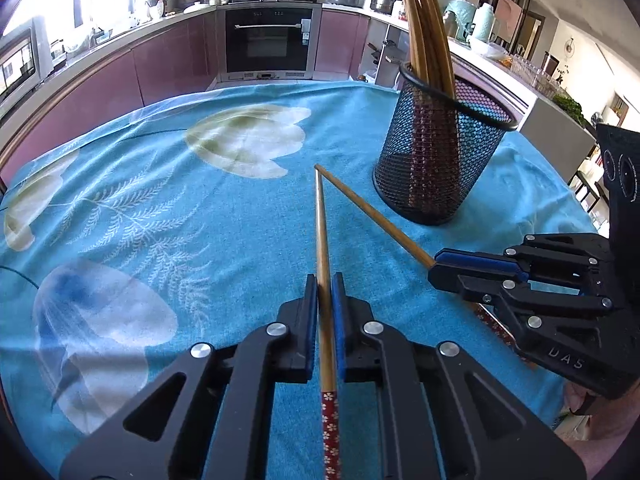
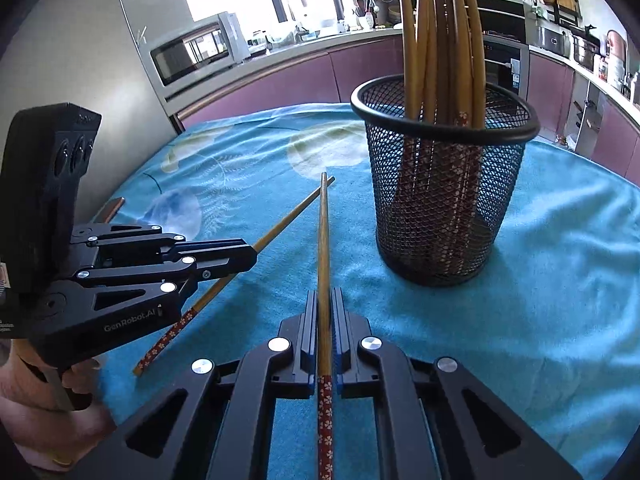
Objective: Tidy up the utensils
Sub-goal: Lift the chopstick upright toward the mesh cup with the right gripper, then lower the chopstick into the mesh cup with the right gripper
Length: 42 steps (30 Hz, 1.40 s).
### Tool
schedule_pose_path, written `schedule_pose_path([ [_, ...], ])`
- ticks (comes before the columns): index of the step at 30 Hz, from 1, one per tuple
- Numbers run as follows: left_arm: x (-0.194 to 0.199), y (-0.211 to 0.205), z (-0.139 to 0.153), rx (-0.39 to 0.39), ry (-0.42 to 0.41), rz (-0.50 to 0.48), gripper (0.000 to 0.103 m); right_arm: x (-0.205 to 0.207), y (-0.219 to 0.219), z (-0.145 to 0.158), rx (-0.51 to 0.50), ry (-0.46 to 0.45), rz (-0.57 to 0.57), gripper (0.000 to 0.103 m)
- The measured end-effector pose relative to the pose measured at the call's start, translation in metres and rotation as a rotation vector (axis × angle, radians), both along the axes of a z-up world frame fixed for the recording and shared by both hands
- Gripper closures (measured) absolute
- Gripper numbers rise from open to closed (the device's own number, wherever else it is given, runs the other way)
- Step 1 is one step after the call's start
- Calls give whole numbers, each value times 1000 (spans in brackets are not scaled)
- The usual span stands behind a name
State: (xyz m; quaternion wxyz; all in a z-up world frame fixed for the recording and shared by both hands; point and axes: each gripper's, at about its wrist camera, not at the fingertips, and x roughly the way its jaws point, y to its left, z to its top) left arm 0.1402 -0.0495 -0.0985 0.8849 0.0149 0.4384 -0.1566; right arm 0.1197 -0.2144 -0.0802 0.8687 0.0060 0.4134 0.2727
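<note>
Two wooden chopsticks with red flowered handles lie on the blue cloth, their thin tips meeting. My left gripper [image 1: 324, 280] is shut on one chopstick [image 1: 321, 224], which runs straight ahead between its blue pads. My right gripper [image 2: 324, 294] is shut on the other chopstick [image 2: 323, 232] in the same way. Each gripper shows in the other's view: the right gripper [image 1: 434, 266] at the right, the left gripper [image 2: 254, 256] at the left, each with its stick [image 1: 372, 214] [image 2: 288, 218]. A black mesh cup [image 1: 440, 160] [image 2: 440, 200] stands upright just beyond, holding several chopsticks [image 1: 424, 32] [image 2: 440, 40].
The table wears a blue floral cloth [image 1: 160, 200] [image 2: 560, 280]. Behind it run mauve kitchen cabinets with an oven [image 1: 268, 40] and a microwave [image 2: 192, 52]. A person's hand [image 2: 40, 400] holds the left gripper's handle.
</note>
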Motion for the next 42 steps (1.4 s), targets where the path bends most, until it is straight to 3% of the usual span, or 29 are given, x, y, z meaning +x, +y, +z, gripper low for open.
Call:
schedule_pose_path([
  [15, -27, 15, 41, -145, -44, -50, 95, -17, -22, 30, 173, -37, 32, 97],
  [42, -48, 8, 114, -238, -184, -119, 95, -30, -57, 86, 230, -232, -25, 97],
])
